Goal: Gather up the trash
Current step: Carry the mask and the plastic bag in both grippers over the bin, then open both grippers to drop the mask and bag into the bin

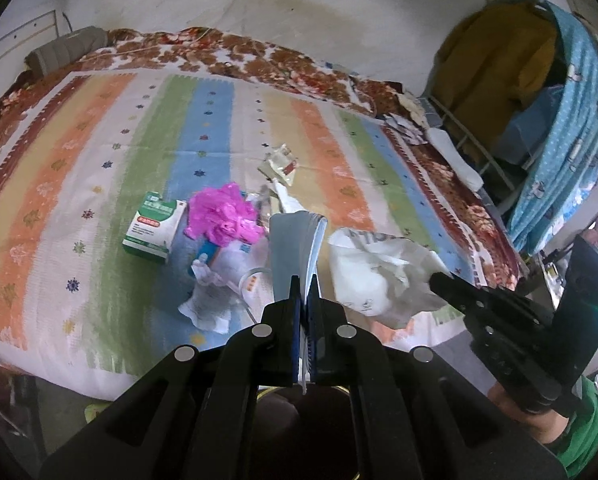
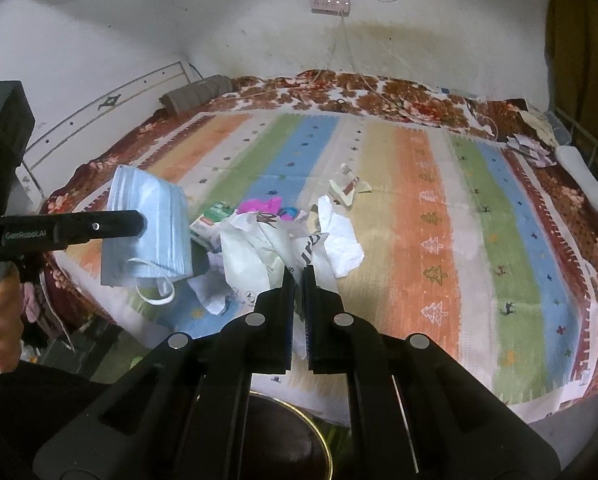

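We hold stack of face masks (image 1: 295, 248) clamped in left gripper (image 1: 305, 292), white plastic bag (image 2: 259, 256) clamped in right gripper (image 2: 297, 280), both above bed (image 2: 419, 220). We keep fingers tight, release over bin (image 2: 323, 444).

A: Any text legible?
B: "GenRobot.AI" is printed in pale letters on the side of the left gripper (image 2: 141, 224), as seen from the right wrist cam.
A: Anything on the white plastic bag (image 2: 259, 252)?
B: Big dark letters are seen there, but the bag's crumpled, so only fragments, approx. "ro", can be made out. No word is readable.
A: The green-and-white box (image 1: 155, 226)?
B: A red label and small print are carried on it, too blurred to be read. Same for the small wrapper (image 1: 281, 166) w/ a red patch.
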